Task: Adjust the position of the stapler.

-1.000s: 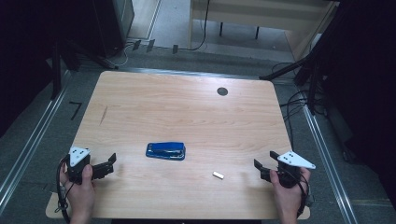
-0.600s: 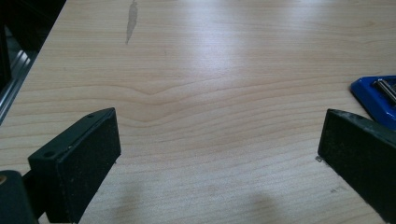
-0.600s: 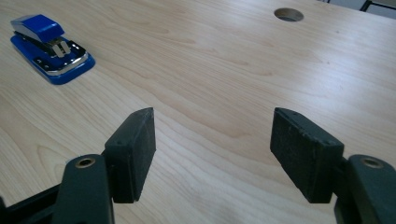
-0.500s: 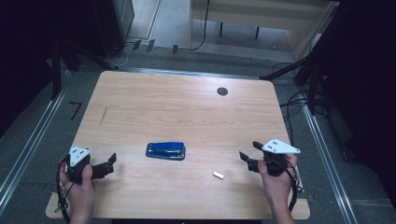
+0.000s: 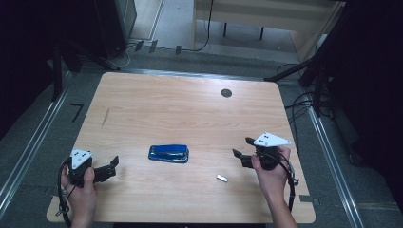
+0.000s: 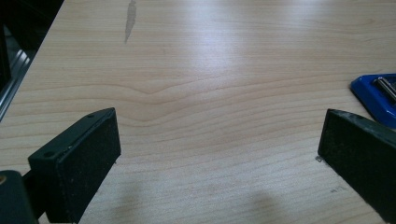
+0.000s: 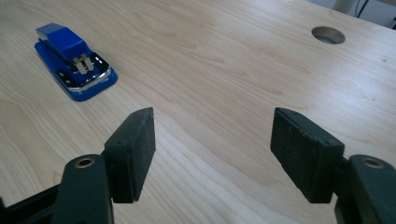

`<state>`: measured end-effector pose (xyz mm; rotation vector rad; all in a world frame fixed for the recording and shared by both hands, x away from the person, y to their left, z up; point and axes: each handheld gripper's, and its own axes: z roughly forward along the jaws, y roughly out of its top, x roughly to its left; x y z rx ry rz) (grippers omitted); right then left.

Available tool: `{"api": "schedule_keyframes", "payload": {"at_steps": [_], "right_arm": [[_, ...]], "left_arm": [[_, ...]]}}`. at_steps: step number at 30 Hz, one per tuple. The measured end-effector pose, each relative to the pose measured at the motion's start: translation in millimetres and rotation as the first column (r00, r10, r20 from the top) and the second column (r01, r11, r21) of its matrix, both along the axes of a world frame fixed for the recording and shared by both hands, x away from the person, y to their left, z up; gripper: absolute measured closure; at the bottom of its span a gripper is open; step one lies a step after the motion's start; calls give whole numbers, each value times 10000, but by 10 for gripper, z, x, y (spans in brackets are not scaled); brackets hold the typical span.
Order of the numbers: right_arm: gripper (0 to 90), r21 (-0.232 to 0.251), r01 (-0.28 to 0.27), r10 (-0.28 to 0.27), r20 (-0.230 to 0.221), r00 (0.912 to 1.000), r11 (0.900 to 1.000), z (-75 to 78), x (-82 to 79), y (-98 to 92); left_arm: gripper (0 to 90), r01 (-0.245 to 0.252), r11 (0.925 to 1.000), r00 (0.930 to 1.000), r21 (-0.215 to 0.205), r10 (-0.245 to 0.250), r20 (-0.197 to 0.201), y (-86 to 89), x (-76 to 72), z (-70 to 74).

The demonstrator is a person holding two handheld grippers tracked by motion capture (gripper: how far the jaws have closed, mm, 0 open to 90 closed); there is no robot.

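A blue stapler lies flat near the middle of the wooden table. My right gripper is held above the table to the stapler's right, its jaws pointing left toward it. In the right gripper view the stapler sits far off at the upper left. The right gripper is open; its jaws have just been closing a little, with nothing between them. My left gripper rests at the front left, open over bare wood, with the stapler's corner at the right edge.
A small pale piece lies on the table in front of the stapler, near my right hand. A round cable hole sits at the back right of the tabletop. A dark streak marks the left side. Cables trail on the floor around the table.
My right hand has lifted and moved left and forward, from the table's front right corner toward the stapler. The left hand and the stapler stayed where they were.
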<state>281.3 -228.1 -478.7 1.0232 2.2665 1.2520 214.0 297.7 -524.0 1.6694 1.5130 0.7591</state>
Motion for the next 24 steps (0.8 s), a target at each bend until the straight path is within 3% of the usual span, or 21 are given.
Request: {"api": "schedule_keyframes", "payload": {"at_steps": [10,24], "right_arm": [[332,-240,-833,828,-211,9963,9962,-5,123,236],[351,-259,-1471,1461,-357,9886,9888,12,241,526]], "left_arm": [[0,49,10000,10000,33,-49,-20,1,1,0],[0,48,10000,10000,-2,-48,-39,2,3,0]]}}
